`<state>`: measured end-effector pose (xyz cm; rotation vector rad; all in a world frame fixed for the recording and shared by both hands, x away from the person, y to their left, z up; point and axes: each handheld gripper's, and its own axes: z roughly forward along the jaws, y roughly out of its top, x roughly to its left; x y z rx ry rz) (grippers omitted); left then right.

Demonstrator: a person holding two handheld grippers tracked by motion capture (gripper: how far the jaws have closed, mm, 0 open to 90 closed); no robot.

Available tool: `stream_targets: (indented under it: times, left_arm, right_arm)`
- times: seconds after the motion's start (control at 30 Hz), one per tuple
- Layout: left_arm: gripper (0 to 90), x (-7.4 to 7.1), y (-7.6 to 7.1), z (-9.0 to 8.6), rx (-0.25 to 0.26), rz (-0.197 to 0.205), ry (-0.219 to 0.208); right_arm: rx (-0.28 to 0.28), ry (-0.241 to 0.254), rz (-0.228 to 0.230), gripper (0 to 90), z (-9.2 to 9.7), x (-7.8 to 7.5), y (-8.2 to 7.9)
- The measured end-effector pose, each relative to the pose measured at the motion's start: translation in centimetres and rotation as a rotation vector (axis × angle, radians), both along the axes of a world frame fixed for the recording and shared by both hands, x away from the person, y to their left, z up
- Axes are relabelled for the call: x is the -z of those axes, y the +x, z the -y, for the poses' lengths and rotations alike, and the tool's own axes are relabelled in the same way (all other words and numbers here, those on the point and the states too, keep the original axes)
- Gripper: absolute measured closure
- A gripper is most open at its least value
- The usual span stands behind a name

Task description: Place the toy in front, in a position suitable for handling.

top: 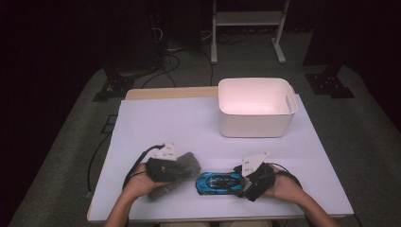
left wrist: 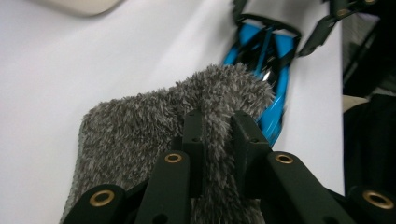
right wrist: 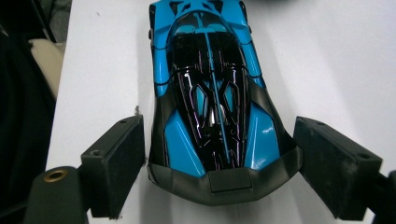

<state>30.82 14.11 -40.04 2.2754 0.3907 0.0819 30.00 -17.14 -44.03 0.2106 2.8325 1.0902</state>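
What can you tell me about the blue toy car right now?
The blue toy car is a glossy, plastic-looking sports model with a black roof and black trim. It sits upright on its wheels on the white table, near the front edge. One end lies between the open right gripper fingers; a gap shows on each side. The grey fuzzy cloth lies by its other end; contact is unclear.
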Motion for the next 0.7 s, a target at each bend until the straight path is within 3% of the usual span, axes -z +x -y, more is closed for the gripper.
stream_targets:
  times: [0.17, 0.33, 0.7]
  left_arm:
    - [78.6, 0.9, 0.3, 3.7, 0.095, -0.021, 0.03]
    - [79.0, 1.6, 0.0, 5.4, 0.148, -0.036, 0.044]
    - [79.1, 2.2, -0.5, 3.0, 0.115, -0.038, 0.089]
  right_arm:
    - [0.008, 0.014, 0.008, 20.0, 0.1, 0.3, 0.0]
    - [0.007, 0.02, 0.013, 19.8, 0.1, 0.5, -0.1]
    - [0.007, -0.006, 0.037, 19.4, -0.2, 0.7, -0.2]
